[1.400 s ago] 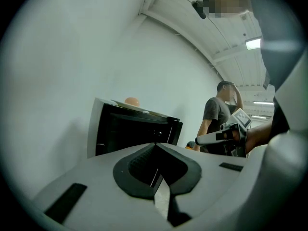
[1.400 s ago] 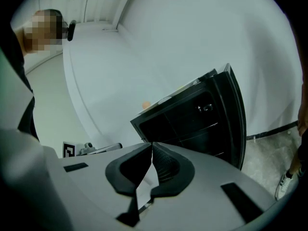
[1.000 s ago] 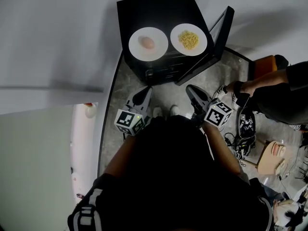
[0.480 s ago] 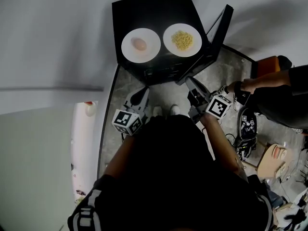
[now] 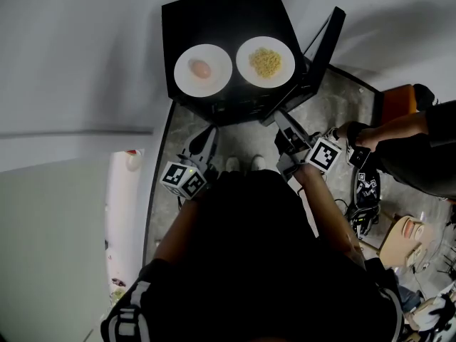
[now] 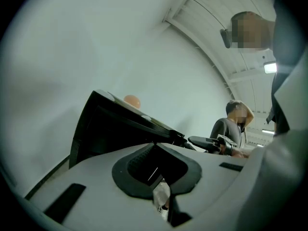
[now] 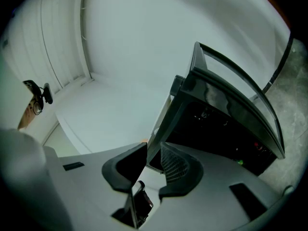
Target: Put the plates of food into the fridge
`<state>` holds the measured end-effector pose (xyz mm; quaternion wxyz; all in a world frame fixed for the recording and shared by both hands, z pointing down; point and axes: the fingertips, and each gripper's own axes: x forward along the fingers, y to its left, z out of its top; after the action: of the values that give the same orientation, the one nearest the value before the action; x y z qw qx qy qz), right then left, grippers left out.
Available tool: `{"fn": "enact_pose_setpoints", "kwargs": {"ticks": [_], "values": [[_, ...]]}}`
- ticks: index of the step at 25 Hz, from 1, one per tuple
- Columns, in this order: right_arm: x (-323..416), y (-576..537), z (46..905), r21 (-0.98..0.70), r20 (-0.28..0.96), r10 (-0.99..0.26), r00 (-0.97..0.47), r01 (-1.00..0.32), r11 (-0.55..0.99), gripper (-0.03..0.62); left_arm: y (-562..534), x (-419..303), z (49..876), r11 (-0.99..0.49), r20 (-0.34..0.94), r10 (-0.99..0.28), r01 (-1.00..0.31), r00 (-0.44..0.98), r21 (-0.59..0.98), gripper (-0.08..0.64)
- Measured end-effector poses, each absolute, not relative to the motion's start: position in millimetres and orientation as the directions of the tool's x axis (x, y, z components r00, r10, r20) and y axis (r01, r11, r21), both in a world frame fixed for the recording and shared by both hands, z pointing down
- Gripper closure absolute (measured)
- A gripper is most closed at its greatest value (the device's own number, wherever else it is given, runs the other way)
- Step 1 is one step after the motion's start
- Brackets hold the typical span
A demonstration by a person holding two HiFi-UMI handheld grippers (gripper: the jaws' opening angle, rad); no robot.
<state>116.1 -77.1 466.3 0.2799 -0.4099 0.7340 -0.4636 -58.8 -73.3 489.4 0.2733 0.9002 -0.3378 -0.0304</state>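
A small black fridge (image 5: 221, 16) stands on the floor with its glass door (image 5: 324, 48) swung open to the right. Two white plates sit on its top: one with a pale orange lump (image 5: 203, 70), one with yellow food (image 5: 265, 62). My right gripper (image 5: 280, 116) is at the door's lower free edge. Its jaws have just been opening, and in the right gripper view (image 7: 154, 150) the door's thin edge stands in the gap between them. My left gripper (image 5: 211, 130) hangs shut and empty in front of the fridge (image 6: 106, 124).
Another person's arm (image 5: 399, 130) reaches in at the right, beside an orange object (image 5: 395, 98). Cables and gear (image 5: 363, 205) lie on the floor at the right. A seated person (image 6: 231, 129) shows beyond the fridge. A white wall rises to the left.
My right gripper has moved up the picture to the door's edge and rolled. The left gripper has barely shifted. Both plates stay on the fridge top.
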Motion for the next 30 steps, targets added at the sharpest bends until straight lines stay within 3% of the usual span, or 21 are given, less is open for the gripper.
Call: {"fn": "enact_pose_setpoints", "kwargs": {"ticks": [11, 30], "values": [[121.2, -93.9, 457.6, -0.930, -0.082, -0.861, -0.502, -0.273, 0.248, 0.506, -81.6, -58.5, 488.9, -0.577, 0.065, -0.635, -0.529, 0.770, 0.622, 0.537], [117.2, -127.4, 447.9, -0.940, -0.095, -0.860, -0.501, -0.239, 0.243, 0.494, -94.7, -60.4, 486.8, -0.590, 0.038, -0.609, -0.484, 0.792, 0.646, 0.537]]}}
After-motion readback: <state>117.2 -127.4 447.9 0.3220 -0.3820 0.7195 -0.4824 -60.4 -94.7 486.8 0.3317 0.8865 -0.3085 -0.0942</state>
